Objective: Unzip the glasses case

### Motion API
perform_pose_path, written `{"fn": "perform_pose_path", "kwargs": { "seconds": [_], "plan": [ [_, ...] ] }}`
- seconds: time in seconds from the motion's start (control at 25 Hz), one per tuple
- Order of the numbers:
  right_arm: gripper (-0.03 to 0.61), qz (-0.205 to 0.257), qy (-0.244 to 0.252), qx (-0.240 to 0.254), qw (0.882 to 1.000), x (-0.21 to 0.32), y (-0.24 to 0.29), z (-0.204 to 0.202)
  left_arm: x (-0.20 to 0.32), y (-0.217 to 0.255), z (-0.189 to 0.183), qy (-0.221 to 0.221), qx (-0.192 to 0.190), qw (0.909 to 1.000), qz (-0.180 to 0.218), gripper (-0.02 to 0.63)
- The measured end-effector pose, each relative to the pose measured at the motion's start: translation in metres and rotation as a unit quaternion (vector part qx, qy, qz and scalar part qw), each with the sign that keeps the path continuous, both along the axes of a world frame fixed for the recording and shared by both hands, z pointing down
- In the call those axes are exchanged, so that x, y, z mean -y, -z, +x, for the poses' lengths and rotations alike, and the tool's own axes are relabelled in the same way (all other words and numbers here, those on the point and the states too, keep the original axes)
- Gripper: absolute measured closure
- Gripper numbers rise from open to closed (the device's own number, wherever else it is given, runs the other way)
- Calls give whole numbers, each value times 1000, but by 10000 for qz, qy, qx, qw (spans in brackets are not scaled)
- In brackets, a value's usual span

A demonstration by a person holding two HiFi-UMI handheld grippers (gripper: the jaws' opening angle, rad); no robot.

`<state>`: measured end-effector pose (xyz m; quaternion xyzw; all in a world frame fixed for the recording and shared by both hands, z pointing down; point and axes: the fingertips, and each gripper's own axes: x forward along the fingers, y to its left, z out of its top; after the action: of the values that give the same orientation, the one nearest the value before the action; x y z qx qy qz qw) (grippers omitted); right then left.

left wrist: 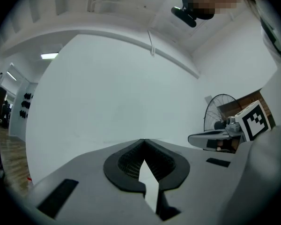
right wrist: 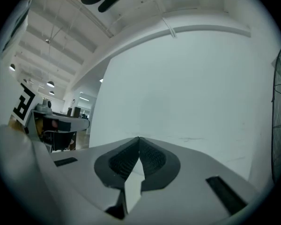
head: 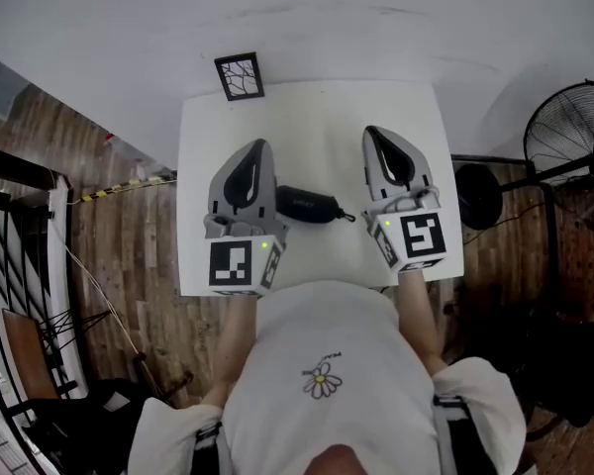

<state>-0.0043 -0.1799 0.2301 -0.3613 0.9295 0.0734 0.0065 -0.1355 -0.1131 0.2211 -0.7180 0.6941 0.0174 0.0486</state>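
A person in a white shirt holds the left gripper (head: 261,148) and the right gripper (head: 370,133) side by side above a white square surface (head: 317,117), both pointing away from the body. The black glasses case (head: 307,204) lies on the surface near its middle, crosswise between the two grippers. Seen from the head view, its left end is tucked under the left gripper and a small pull or strap (head: 348,216) trails from its right end. Neither gripper touches the case. From this height the zip cannot be read as open or closed.

In the left gripper view, the ribbed fingers (left wrist: 126,161) are pressed together at the tips with nothing between them, facing a plain white wall. In the right gripper view, the fingers (right wrist: 152,161) likewise meet at the tips and hold nothing.

A framed marker card (head: 240,76) sits at the far left corner of the surface. A standing fan (head: 564,127) is on the wooden floor (head: 129,255) to the right.
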Motion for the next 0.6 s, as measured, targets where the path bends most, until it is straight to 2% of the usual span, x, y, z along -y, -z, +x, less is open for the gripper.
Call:
{"fn": "perform_pose_path", "kwargs": {
  "seconds": [0.12, 0.24, 0.6],
  "plan": [
    [571, 45, -134, 162, 9998, -13, -4, 4, -6, -4, -3, 30, 114, 9999, 7, 601],
    [571, 119, -200, 122, 9997, -23, -14, 5, -10, -5, -7, 85, 167, 9998, 67, 601],
    [572, -47, -220, 9, 9997, -27, -31, 7, -10, -6, -6, 115, 287, 9994, 168, 601]
  ]
}}
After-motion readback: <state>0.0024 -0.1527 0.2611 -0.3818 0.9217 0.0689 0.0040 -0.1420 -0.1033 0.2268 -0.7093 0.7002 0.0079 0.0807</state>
